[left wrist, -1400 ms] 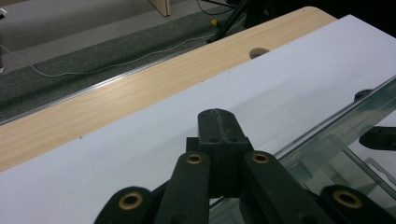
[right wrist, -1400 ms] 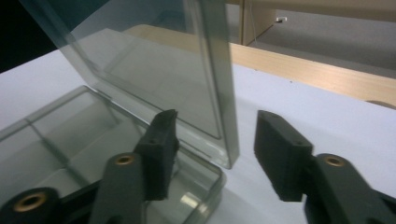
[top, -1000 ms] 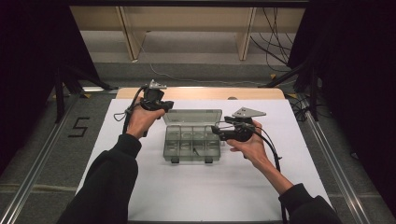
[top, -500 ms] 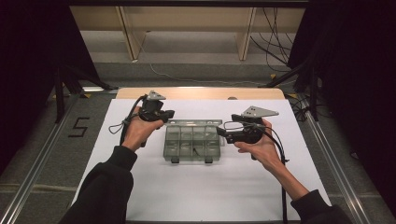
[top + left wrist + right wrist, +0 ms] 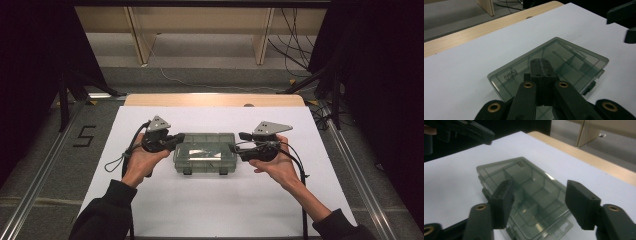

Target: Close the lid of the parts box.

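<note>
Clear plastic box [image 5: 205,153] lies flat mid-table on white sheet [image 5: 210,210], lid down. My left gripper [image 5: 176,140] at box's left end, jaws pressed together, nothing between, tips over lid. My right gripper [image 5: 235,148] at right end, jaws apart, just been closing, empty, above box's end.

White table surface [image 5: 210,210] with a light wooden strip [image 5: 215,100] along its far edge. Grey floor beyond, bearing a black numeral "5" [image 5: 84,136] and loose cables [image 5: 295,30]. Pale wooden furniture legs [image 5: 137,35] at the rear.
</note>
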Available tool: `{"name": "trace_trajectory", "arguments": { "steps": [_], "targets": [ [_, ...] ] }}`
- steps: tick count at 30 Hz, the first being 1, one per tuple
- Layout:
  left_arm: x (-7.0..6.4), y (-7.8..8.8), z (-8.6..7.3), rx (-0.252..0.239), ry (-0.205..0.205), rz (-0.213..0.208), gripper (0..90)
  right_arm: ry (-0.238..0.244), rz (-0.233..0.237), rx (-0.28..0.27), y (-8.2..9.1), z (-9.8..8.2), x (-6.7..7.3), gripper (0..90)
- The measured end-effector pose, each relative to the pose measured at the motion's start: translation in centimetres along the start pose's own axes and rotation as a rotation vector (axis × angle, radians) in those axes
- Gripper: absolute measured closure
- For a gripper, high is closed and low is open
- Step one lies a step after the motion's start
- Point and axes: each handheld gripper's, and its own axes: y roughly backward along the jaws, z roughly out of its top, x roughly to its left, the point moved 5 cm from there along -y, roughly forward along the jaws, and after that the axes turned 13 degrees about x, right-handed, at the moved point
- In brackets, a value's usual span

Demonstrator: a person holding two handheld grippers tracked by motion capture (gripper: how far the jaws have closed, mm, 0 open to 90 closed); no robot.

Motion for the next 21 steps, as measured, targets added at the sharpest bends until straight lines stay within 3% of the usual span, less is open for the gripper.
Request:
{"name": "trace_trajectory", "arguments": {
  "steps": [6, 9, 13, 14, 15, 21],
  "targets": [
    [-0.2, 0.3, -1.8, 0.013, -0.02, 0.012, 89.7, 0.005, 0.024, 0.024, -0.6, -0.8, 0.0, 59.9],
    [-0.2, 0.1, -2.6, 0.005, 0.007, 0.011, 89.7, 0.015, 0.028, 0.042, -0.8, -1.1, 0.1, 67.7],
    [-0.3, 0.0, -3.6, 0.023, -0.03, 0.024, 89.7, 0.048, 0.045, 0.071, -1.1, -1.7, 0.3, 76.8],
    [-0.4, -0.1, -3.7, 0.012, -0.018, 0.021, 89.7, 0.054, 0.047, 0.075, -1.3, -1.8, 0.3, 79.7],
    [-0.2, -0.1, -3.9, 0.028, -0.035, 0.022, 89.6, 0.057, 0.05, 0.081, -1.4, -2.0, 0.3, 81.7],
    [-0.3, -0.8, -4.6, 0.037, -0.028, 0.005, 89.7, 0.096, 0.048, 0.114, -2.1, -2.6, 0.5, 88.3]
  ]
}}
